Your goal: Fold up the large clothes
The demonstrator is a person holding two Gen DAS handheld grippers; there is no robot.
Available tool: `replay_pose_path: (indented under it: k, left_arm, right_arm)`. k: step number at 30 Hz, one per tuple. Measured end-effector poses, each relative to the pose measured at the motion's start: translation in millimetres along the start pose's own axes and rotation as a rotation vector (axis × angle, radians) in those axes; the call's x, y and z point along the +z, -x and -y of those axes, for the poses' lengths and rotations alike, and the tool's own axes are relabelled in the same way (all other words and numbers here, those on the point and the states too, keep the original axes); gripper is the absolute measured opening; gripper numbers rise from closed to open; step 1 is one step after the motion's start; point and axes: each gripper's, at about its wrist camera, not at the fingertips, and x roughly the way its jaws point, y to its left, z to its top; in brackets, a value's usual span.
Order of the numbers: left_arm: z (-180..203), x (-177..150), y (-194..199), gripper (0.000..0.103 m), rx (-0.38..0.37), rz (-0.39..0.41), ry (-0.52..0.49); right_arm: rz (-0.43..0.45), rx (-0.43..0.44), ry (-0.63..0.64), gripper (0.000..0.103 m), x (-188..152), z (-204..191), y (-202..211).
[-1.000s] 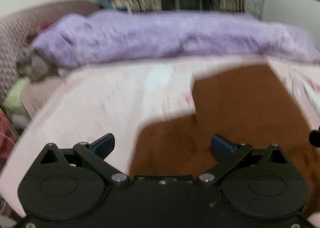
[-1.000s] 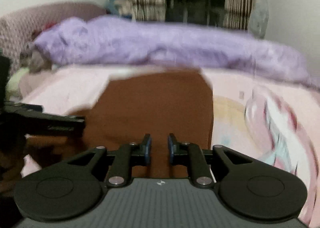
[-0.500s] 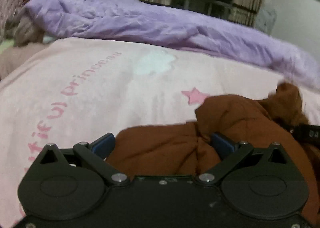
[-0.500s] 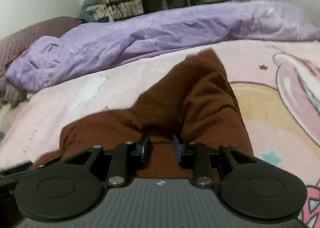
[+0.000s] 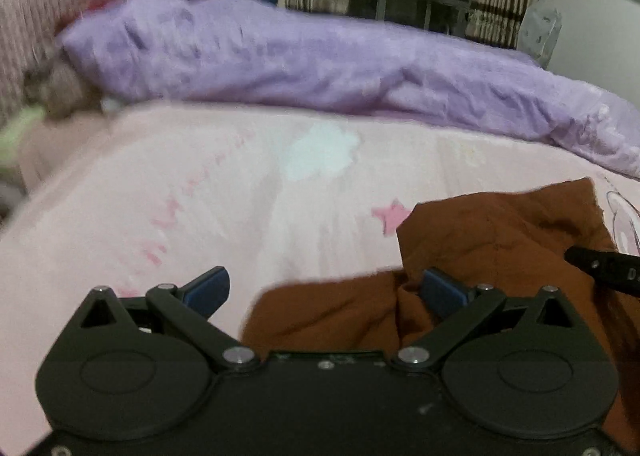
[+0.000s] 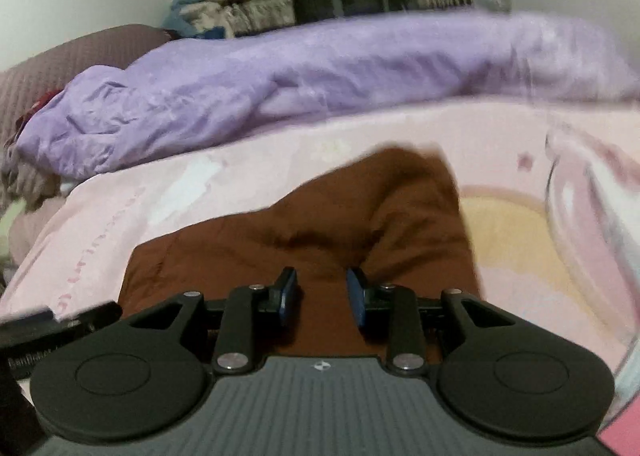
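The brown garment [image 6: 344, 223] lies rumpled on the pink bedsheet [image 5: 192, 191], its long axis running away toward the purple duvet [image 6: 304, 71]. The right gripper [image 6: 322, 298] sits directly over its near edge, jaws just opening, nothing pinched. The left gripper [image 5: 324, 290], wide and empty, stands at the garment's left margin.

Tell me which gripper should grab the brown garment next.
Probably the right gripper: the garment lies straight ahead between its jaws, which have just been opening. The left gripper, wide open, catches only the garment's edge.
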Motion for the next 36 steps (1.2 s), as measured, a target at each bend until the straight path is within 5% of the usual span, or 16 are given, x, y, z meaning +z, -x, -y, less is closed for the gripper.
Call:
replay_pose_path:
  k: [5,10,16,36]
  left_arm:
    - [8,2,61,0.103,-0.021,0.045,-0.071]
    - [14,-31,97,0.103,-0.050,0.011,-0.165]
    - [19,-77,67,0.103,-0.032,-0.129,-0.169]
    - [18,-65,146,0.103,-0.056,-0.028,-0.173]
  right_arm:
    - [0.079,-0.057,0.051,0.043,3,-6,60]
    - [0.083,-0.044,0.043,0.043,-22,5,106]
    - [-0.091,-0.005,-0.012,0.046,-62,22,61]
    - [-0.035,0.002,-0.014,0.048,-52,14,138]
